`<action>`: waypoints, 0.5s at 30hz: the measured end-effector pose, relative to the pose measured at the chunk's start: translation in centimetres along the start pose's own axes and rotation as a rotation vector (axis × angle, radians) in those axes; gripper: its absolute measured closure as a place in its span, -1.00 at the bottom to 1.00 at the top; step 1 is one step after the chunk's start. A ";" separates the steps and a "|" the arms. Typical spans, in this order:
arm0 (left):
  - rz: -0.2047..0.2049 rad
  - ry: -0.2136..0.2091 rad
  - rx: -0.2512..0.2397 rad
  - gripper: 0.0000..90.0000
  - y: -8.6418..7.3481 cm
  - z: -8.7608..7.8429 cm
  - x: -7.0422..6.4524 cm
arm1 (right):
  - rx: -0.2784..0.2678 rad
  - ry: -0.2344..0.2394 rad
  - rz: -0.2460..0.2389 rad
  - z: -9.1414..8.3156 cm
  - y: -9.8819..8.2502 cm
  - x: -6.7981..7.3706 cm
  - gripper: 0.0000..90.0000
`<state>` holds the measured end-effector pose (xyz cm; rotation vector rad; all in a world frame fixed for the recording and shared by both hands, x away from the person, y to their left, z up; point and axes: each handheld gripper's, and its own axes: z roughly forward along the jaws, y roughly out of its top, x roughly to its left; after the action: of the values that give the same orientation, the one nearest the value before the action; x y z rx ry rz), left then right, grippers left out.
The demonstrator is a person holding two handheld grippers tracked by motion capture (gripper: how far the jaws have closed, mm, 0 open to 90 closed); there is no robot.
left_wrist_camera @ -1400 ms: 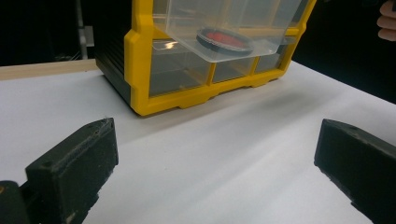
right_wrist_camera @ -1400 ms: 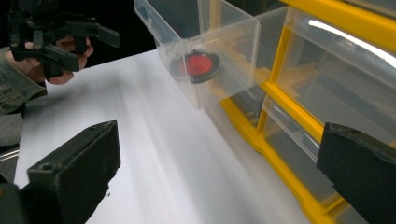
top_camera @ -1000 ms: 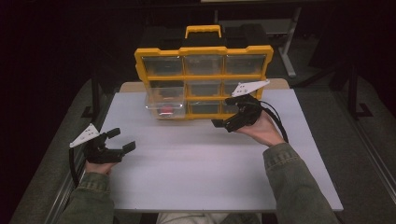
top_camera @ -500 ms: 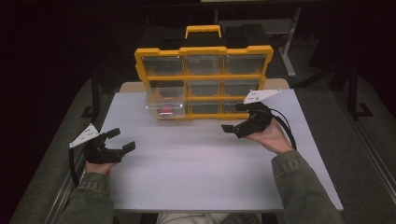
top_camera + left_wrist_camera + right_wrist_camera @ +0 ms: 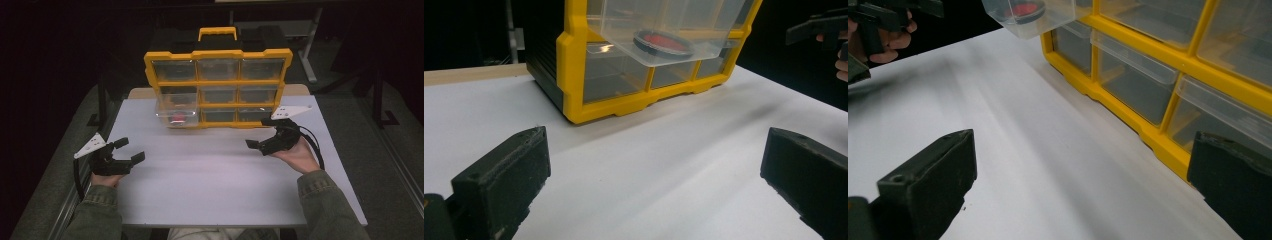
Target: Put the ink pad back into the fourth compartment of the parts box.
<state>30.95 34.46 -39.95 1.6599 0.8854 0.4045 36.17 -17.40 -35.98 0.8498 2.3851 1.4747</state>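
Nearest the person, the left gripper (image 5: 124,154) was held low over the near left part of the white table (image 5: 210,190), its jaws spread wide with nothing between them; in the left gripper view only bare tabletop was seen in the gap. Somewhat farther in and toward the right edge, the right gripper (image 5: 261,134) was held in an upturned hand (image 5: 299,156), its jaws likewise set wide apart and empty, and it was kept just in front of the lower right corner of the yellow drawer organiser (image 5: 218,85), without contact. Beyond both grippers, the organiser was stood upright at the far edge of the table, its handle (image 5: 217,33) on top and its clear drawers arranged in three rows. One clear drawer (image 5: 176,111), on the left column, was found pulled out toward the person, overhanging the tabletop. Inside it a round red-and-black disc (image 5: 663,42) was seen lying flat on the drawer floor, well apart from either gripper.
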 end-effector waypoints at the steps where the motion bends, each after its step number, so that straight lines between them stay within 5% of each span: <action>1: 0.000 0.001 0.000 -1.00 0.0 0.0 0.0 | -0.003 -0.002 0.004 -0.1 -0.2 0.0 -1.00; 15: -0.002 0.002 -0.007 -1.00 0.0 -0.1 0.0 | -0.053 -0.060 0.062 -1.6 -3.3 -0.8 -1.00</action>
<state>30.88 34.59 -39.92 1.6521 0.8859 0.4079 34.89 -20.16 -38.22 0.9494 2.2862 1.5057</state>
